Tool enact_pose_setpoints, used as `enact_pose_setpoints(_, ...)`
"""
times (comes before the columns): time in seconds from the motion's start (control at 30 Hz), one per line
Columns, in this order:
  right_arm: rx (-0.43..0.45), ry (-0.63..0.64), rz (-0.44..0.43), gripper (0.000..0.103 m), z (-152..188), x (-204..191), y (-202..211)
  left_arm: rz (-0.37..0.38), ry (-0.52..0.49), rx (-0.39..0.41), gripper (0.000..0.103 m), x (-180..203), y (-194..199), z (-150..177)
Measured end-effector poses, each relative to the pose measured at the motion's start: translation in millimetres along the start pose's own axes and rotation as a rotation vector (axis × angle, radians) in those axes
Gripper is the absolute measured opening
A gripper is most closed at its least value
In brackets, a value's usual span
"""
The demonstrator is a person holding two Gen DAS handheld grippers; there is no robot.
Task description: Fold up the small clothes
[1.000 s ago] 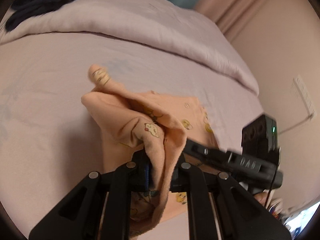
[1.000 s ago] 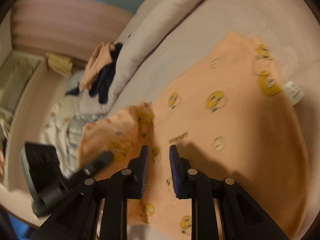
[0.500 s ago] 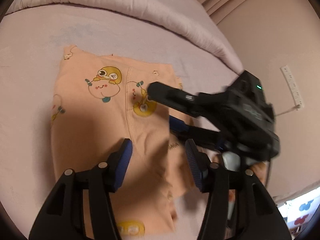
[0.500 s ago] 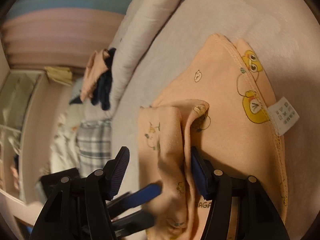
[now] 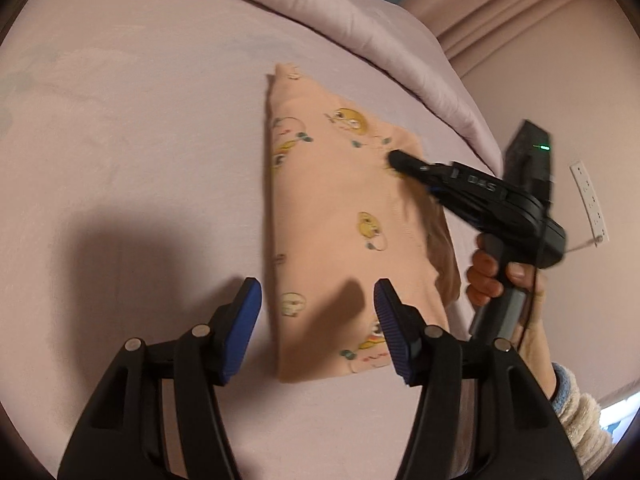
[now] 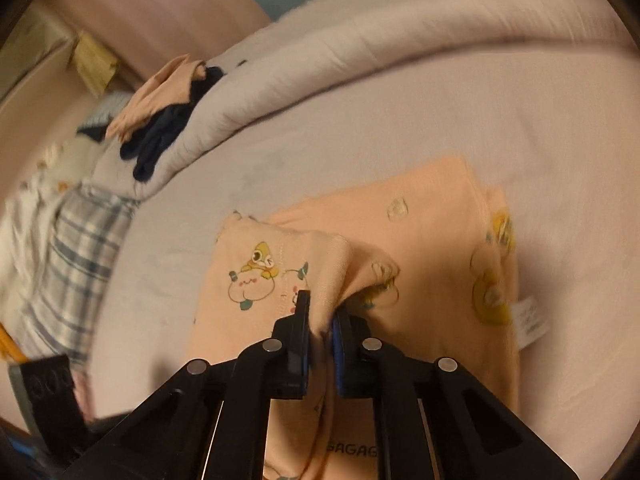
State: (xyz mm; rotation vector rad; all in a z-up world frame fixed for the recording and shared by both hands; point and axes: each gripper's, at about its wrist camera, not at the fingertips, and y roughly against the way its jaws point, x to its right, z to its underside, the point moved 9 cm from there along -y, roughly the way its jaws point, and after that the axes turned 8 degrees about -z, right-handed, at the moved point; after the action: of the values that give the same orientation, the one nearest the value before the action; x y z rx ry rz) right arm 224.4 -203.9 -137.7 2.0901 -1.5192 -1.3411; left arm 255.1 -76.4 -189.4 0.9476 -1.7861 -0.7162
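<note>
A small peach garment [image 5: 336, 216] with cartoon prints lies partly folded on the pink bed sheet [image 5: 132, 160]. My left gripper [image 5: 316, 312] is open and empty, hovering just above the garment's near edge. My right gripper [image 6: 320, 320] is shut on a raised fold of the peach garment [image 6: 432, 248]. In the left wrist view the right gripper [image 5: 400, 160] lies across the garment's far right side, with the holding hand [image 5: 492, 280] below it. A white care label [image 6: 530, 320] shows at the garment's right edge.
A rolled pink duvet [image 5: 320, 12] runs along the back of the bed. Peach and dark navy clothes [image 6: 168, 112] are piled on it, next to a plaid cloth [image 6: 76, 248]. A wall with a socket strip [image 5: 590, 200] is at the right.
My left gripper let go of the garment, opened and drew back. My right gripper opened, then shut on a fold of it. The garment now lies flatter and narrower.
</note>
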Motion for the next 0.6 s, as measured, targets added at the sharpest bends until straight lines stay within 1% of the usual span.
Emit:
enact_pose_setpoints(0.07,0.025,0.074,0.025,0.009,-8,-7,10,0.01,-0.002,0.002,0.058,3,-1,-3)
enact_pose_setpoints(0.1,0.04,0.117,0.054,0.009,-14,-11,17,0.013,-0.008,0.003,0.058,3,-1,-4)
enact_pose_setpoints(0.2,0.063,0.171,0.113,0.009,-32,-8,30,0.022,-0.016,-0.005,0.058,2,-1,-2)
enact_pose_setpoints(0.23,0.066,0.173,0.136,0.009,-37,-3,33,0.025,-0.018,-0.008,0.058,-2,4,1)
enact_pose_setpoints(0.33,0.075,0.15,0.215,0.009,-52,21,38,0.032,-0.027,-0.016,0.058,4,-1,1)
enact_pose_setpoints(0.4,0.076,0.136,0.235,0.008,-57,31,37,0.036,-0.037,-0.019,0.058,8,-3,-1)
enact_pose_setpoints(0.43,0.064,0.132,0.249,0.008,-58,37,33,0.036,-0.043,-0.019,0.058,11,-4,-3)
enact_pose_setpoints(0.5,0.039,0.121,0.309,0.007,-58,50,25,0.038,-0.056,-0.018,0.058,16,-6,-7)
enact_pose_setpoints(0.57,0.024,0.109,0.301,0.007,-54,54,17,0.03,-0.068,-0.011,0.058,17,-5,-8)
enact_pose_setpoints(0.6,0.007,0.112,0.31,0.007,-50,60,14,0.025,-0.074,-0.008,0.058,19,-6,-9)
